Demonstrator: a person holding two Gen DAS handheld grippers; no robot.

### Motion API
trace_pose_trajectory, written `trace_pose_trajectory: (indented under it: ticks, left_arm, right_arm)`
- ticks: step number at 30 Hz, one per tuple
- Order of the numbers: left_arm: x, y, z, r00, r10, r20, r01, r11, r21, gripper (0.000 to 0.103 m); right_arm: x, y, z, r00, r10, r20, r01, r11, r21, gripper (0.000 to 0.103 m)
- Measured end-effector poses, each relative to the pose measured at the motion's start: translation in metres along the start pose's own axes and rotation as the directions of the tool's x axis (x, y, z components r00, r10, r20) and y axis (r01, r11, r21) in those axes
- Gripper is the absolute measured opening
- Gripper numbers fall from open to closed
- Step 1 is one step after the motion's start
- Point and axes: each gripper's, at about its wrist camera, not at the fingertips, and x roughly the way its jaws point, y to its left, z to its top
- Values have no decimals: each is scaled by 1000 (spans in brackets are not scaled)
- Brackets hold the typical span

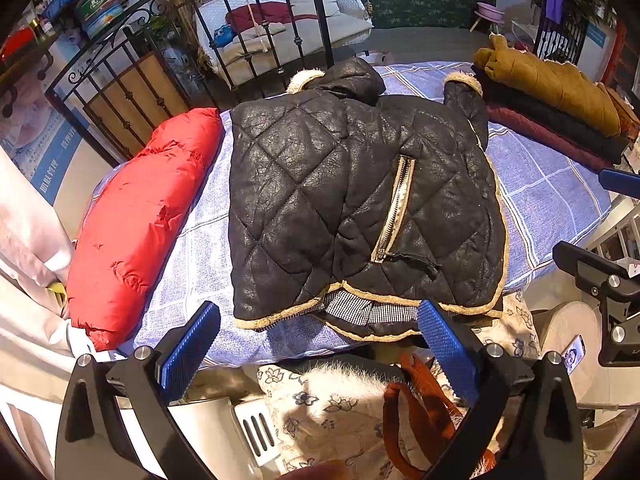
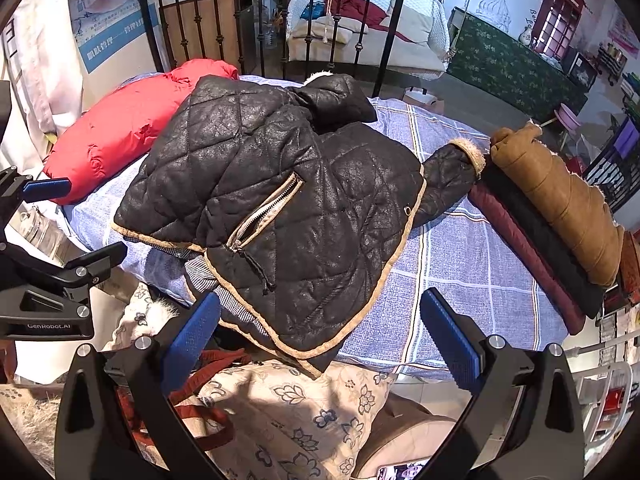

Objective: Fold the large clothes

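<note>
1. Counter (image 1: 552,196), covered in blue checked cloth: it carries everything below.
2. Black quilted jacket (image 1: 340,200), your landmark: partly folded at the counter's middle, hem overhanging the near edge, one sleeve (image 2: 448,176) reaching toward the folded stack.
3. Red puffer coat (image 1: 136,224): just left of the jacket.
4. Stack of folded coats (image 2: 560,216), tan one on top: right of the jacket, touching its cuff.
5. Your left gripper (image 1: 318,346): jaws released, at the jacket's hem, holding nothing.
6. Your right gripper (image 2: 320,334): jaws released, over the hem's right corner, empty.
</note>
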Motion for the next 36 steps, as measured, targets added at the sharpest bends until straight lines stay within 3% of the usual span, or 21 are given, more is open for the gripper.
trace_pose_trajectory:
  ticks: [36]
  left_arm:
    - [6, -2, -2, 1000, -19, -16, 19, 1000, -10, 97]
  right_arm:
    - [5, 0, -3, 1000, 8, -7, -8, 1000, 8, 98]
